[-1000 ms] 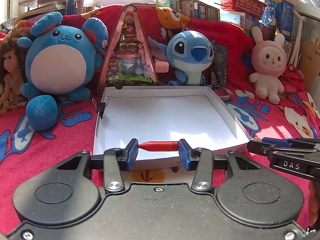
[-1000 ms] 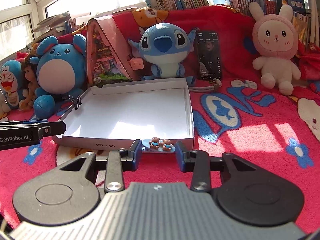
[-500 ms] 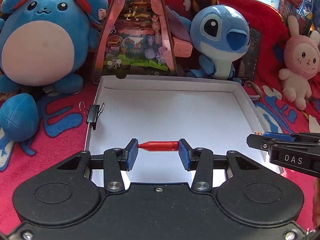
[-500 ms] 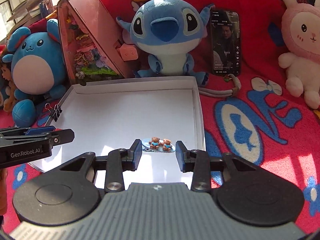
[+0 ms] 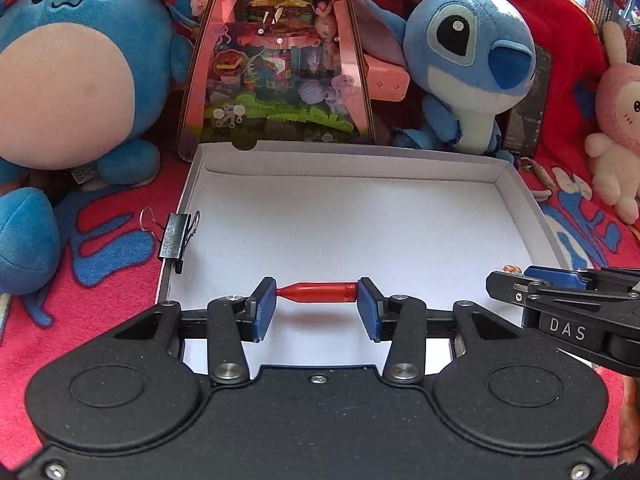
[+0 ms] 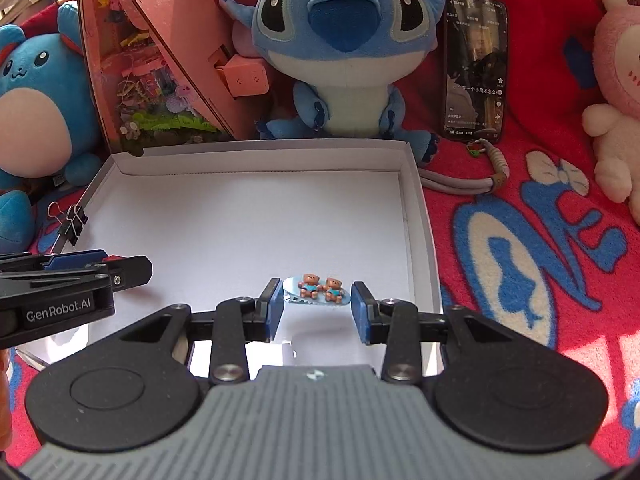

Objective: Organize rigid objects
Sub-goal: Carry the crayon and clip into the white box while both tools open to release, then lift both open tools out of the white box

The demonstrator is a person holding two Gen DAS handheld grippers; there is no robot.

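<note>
My left gripper (image 5: 317, 304) is shut on a small red tube (image 5: 318, 292), held crosswise just above the near floor of the white cardboard box lid (image 5: 348, 160). My right gripper (image 6: 318, 306) is shut on a pale blue hair clip with two little bears (image 6: 318, 289), held over the near right part of the same lid (image 6: 416, 200). The right gripper also shows at the right of the left wrist view (image 5: 560, 300), and the left gripper shows at the left of the right wrist view (image 6: 80, 276).
A black binder clip (image 5: 176, 236) grips the lid's left wall. Behind the lid stand a round blue plush (image 5: 76, 80), a pink triangular display house (image 5: 280, 64), a Stitch plush (image 6: 344, 48), a phone (image 6: 474, 68) and a pink bunny plush (image 6: 616, 92) on a red blanket.
Both grippers have moved forward and down over the box lid, each still holding its object. The lid and plush toys now look larger and closer.
</note>
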